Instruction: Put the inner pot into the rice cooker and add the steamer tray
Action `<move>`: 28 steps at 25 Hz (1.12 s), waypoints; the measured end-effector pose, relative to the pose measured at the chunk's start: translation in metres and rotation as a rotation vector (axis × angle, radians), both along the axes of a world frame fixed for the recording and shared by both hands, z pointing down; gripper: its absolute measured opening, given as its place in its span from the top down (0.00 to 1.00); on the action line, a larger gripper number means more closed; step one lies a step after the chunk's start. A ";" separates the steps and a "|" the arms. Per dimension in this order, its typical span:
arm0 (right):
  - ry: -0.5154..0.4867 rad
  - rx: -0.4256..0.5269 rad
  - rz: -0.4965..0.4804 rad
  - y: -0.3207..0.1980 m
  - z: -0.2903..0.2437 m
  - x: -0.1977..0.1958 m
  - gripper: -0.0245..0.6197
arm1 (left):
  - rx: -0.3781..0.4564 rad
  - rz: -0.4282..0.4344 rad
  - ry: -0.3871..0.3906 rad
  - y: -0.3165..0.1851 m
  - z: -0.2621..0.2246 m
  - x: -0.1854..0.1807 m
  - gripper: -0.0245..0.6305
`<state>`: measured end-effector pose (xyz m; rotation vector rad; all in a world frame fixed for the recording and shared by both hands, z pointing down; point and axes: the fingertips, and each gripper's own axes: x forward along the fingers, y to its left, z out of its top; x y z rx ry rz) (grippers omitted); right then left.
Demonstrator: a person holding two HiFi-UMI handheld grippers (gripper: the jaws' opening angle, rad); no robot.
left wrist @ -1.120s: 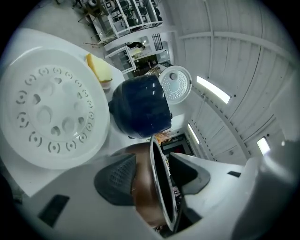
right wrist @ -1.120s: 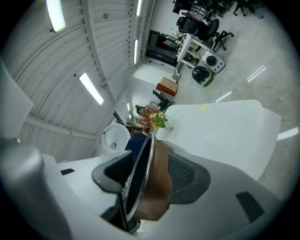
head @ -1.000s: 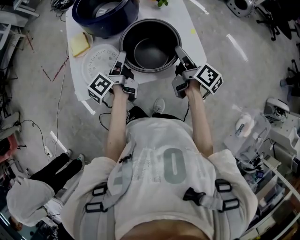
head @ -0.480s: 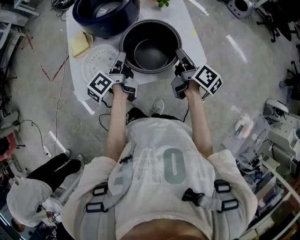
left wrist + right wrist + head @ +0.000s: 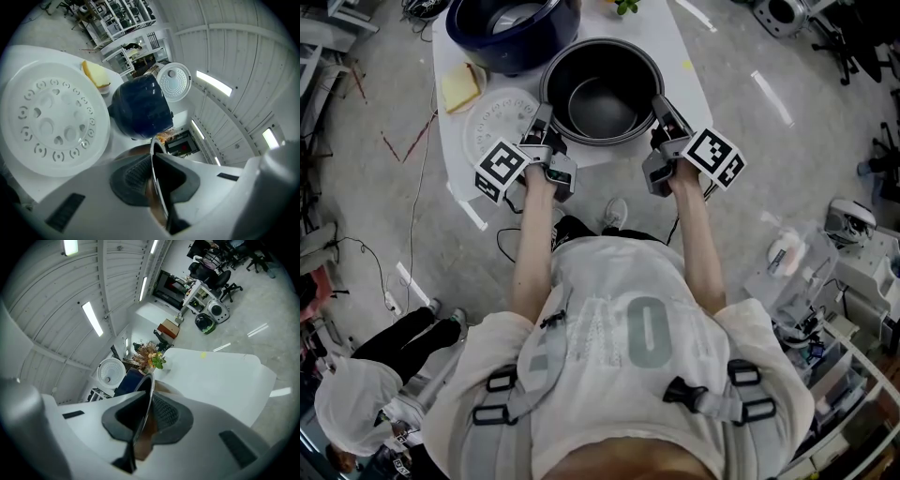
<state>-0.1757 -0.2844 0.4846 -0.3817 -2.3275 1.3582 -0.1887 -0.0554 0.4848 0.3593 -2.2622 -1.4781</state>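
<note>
I hold the inner pot (image 5: pixel 602 94) between my two claws, one on each side of its rim, because a wide, round pot like this lifts level only when it is taken from opposite sides. My left claw (image 5: pixel 546 114) has just been closing and now has the thin metal rim pinched between its ribbed pads, one pad inside the wall and one outside. My right claw (image 5: pixel 661 101) has just been closing too, and it grips the far side of the rim the same way. Both are narrow, shut down on the pot's edge, and both point nearly level so that the pads bite the lip squarely.

The pot stands on the white desk (image 5: pixel 675 56), not yet lifted as far as I can judge. The dark blue rice cooker (image 5: pixel 469 42) waits beyond my left claw, farther out on the desk, with its lid (image 5: pixel 173 82) thrown back, so the mouth is free to take the pot from above. The white steamer tray (image 5: pixel 499 122), full of holes, lies flat just outside my left claw, within easy reach for the step after. A yellow sponge (image 5: pixel 459 89) sits beyond the tray, out of my path.

Next, I judge, comes a straight lift, keeping both grips even so the pot does not tip.
</note>
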 end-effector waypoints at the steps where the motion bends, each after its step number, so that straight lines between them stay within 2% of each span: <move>1: 0.000 0.003 0.001 0.000 0.000 0.000 0.90 | -0.001 0.002 -0.002 0.000 -0.001 0.000 0.90; 7: -0.057 0.047 -0.004 0.003 -0.021 0.000 0.90 | -0.038 0.013 -0.063 0.001 -0.023 0.001 0.90; 12: -0.138 0.095 -0.013 -0.001 -0.058 -0.005 0.90 | -0.048 0.016 -0.147 -0.004 -0.060 -0.003 0.90; 18: -0.248 0.160 -0.022 0.010 -0.109 -0.015 0.89 | -0.117 0.024 -0.251 0.006 -0.109 -0.011 0.90; 28: -0.398 0.185 -0.046 0.030 -0.186 -0.018 0.88 | -0.156 0.016 -0.406 0.024 -0.194 -0.010 0.90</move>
